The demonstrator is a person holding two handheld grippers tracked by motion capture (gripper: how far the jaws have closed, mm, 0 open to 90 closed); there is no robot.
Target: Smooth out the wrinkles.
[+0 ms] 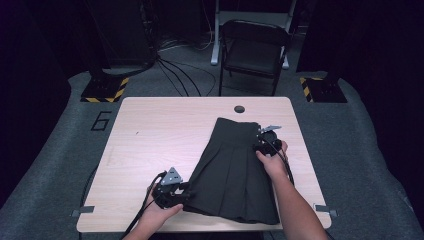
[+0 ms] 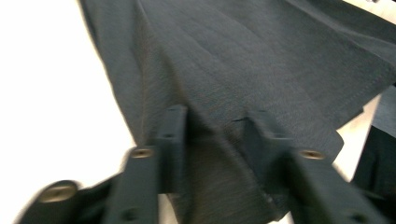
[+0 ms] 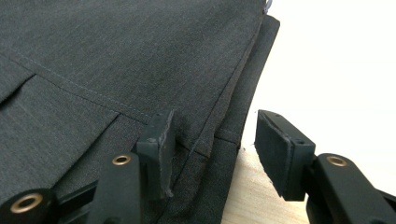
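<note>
On the light wooden table (image 1: pixel 150 130) lies a dark grey pleated fabric skirt (image 1: pixel 232 170) — left gripper (image 1: pixel 172 196) at its hem corner, right gripper (image 1: pixel 263 142) at its waistband edge — both with jaws apart, cloth between, unpinched.

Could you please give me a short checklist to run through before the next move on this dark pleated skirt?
1. Skirt lies flat on the table, waistband at the far end: ok.
2. Left hand-held gripper is at the near left hem corner, jaws apart with fabric between them, pads not pressing: ok for a release, not ok for a lift.
3. Right hand-held gripper is at the waistband's right edge, jaws apart, one pad over the cloth, the other over bare table: no grip.
4. Skirt fully on the table, no overhang: ok.
5. Cables clear of the fabric: cannot tell.
</note>
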